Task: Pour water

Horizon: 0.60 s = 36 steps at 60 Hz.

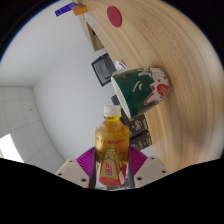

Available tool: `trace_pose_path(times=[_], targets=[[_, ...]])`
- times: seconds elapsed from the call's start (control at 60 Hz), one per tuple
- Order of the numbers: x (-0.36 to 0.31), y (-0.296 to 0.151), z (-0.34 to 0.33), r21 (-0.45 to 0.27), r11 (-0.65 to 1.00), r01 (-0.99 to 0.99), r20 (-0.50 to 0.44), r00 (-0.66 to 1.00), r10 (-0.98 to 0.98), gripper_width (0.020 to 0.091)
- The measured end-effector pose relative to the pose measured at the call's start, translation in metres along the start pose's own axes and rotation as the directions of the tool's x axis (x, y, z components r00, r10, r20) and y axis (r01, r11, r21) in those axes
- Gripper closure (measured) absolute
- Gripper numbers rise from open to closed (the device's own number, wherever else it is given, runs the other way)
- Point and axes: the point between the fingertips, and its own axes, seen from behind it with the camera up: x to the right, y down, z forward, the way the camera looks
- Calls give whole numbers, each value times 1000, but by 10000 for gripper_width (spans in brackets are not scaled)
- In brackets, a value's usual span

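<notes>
Holding small yellow plastic bottle (112, 150) between fingers (88, 160), seemingly clamped; green patterned ceramic mug (143, 88) just beyond, on wooden worktop (150, 40).

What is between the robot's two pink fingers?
In the gripper view, a small bottle with a yellow cap and orange drink sits between the gripper's fingers, which press on it. A green mug lies just beyond.

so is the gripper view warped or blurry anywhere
Gripper view: strong fisheye, so the wooden table curves and tilts; the bottle held between the fingers is fairly sharp, the green mug beyond it soft, and the small things further off too blurred to identify.
</notes>
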Motion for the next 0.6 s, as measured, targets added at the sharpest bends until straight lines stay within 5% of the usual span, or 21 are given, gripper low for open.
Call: trace_pose_path(times=[0.117, 0.233, 0.4, 0.517, 0.6], targets=[[3, 7, -1, -26, 999, 29, -19, 999, -29, 656], [-23, 17, -8, -61, 958, 282, 8, 959, -282, 656], [-111, -44, -26, 80, 646, 759, 51, 644, -763, 644], [-149, -132, -29, 185, 320, 929, -109, 343, -933, 644], [-155, -197, -35, 146, 4, 989, -269, 44, -962, 645]])
